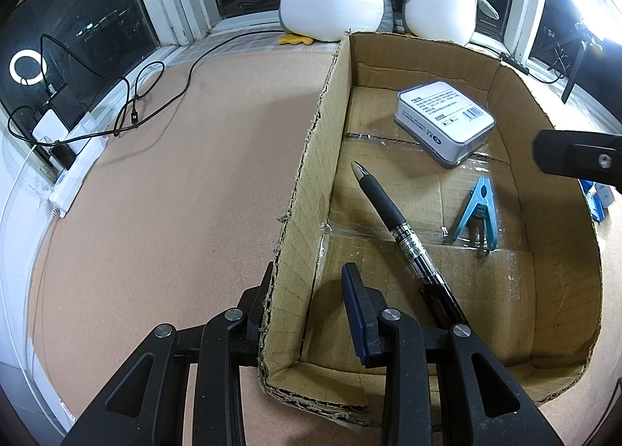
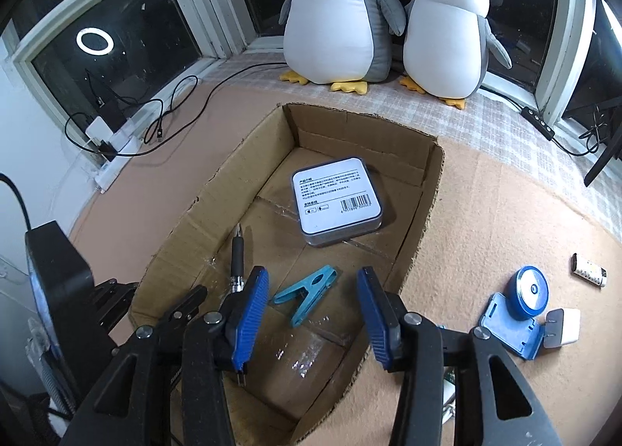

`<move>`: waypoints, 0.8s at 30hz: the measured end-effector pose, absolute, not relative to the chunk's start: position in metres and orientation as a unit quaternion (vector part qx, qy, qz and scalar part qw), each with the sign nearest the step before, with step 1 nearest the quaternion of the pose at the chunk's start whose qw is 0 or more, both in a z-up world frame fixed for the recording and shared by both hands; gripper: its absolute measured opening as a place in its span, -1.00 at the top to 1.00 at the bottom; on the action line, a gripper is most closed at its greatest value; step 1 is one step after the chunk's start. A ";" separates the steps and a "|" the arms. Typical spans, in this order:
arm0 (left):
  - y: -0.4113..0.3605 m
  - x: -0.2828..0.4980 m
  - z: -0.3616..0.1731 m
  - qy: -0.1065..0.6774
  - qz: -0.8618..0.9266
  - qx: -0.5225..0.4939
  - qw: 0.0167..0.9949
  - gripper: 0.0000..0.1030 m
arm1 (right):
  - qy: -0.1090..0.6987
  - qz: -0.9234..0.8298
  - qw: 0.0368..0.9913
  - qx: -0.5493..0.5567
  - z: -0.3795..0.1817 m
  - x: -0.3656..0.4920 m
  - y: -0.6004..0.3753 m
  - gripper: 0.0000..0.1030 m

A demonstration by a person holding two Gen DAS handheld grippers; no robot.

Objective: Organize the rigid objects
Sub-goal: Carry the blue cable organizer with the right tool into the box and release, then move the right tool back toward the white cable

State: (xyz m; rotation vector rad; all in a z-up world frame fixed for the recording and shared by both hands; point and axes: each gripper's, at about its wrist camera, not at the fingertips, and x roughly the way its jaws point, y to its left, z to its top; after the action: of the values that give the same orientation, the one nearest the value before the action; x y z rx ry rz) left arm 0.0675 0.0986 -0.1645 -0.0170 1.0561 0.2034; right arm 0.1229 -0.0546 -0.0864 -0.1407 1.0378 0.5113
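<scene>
An open cardboard box point(image 1: 311, 174) lies on the tan mat. My left gripper point(image 1: 311, 271) is shut on its left wall near the front corner, one finger outside and one inside. On the box floor lie a white boxed case point(image 2: 336, 199), a black pen point(image 2: 237, 255) and a blue clothes clip point(image 2: 307, 296). My right gripper point(image 2: 311, 275) hangs open over the front of the box point(image 2: 186, 228). The clip lies just beyond and between its blue pads point(image 2: 252, 314), which do not touch it. The same pen point(image 1: 392, 216) and clip point(image 1: 476, 213) also show in the left wrist view.
Right of the box on the mat lie a round blue disc point(image 2: 530, 292), a flat blue case point(image 2: 509, 329), a white plug point(image 2: 563, 327) and a small white stick point(image 2: 589, 271). Two plush penguins point(image 2: 334, 18) sit behind it. Cables and a power strip point(image 2: 116, 150) run along the left window sill.
</scene>
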 end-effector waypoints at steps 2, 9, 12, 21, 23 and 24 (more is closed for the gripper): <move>0.099 0.068 -0.164 0.503 0.097 -0.009 0.859 0.35 | 0.490 0.243 0.835 -0.061 -0.083 0.119 -0.060 0.15; 0.099 0.068 -0.164 0.503 0.097 -0.009 0.859 0.35 | 0.488 0.244 0.837 -0.031 -0.066 0.099 -0.108 0.15; 0.099 0.067 -0.165 0.503 0.097 -0.009 0.859 0.35 | 0.498 0.226 0.837 -0.010 -0.066 0.095 -0.140 0.15; 0.098 0.068 -0.165 0.503 0.097 -0.008 0.859 0.35 | 0.533 0.167 0.828 0.056 -0.090 0.091 -0.210 0.15; 0.098 0.068 -0.165 0.503 0.097 -0.008 0.859 0.35 | 0.538 0.156 0.826 0.066 -0.096 0.091 -0.219 0.16; 0.099 0.068 -0.165 0.503 0.097 -0.008 0.859 0.35 | 0.540 0.149 0.826 0.070 -0.100 0.091 -0.222 0.16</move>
State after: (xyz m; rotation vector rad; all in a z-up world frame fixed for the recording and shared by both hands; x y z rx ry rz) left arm 0.0676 0.0985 -0.1649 -0.0170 1.0551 0.2039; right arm 0.0911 -0.2220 -0.0997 0.1489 1.1474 0.3159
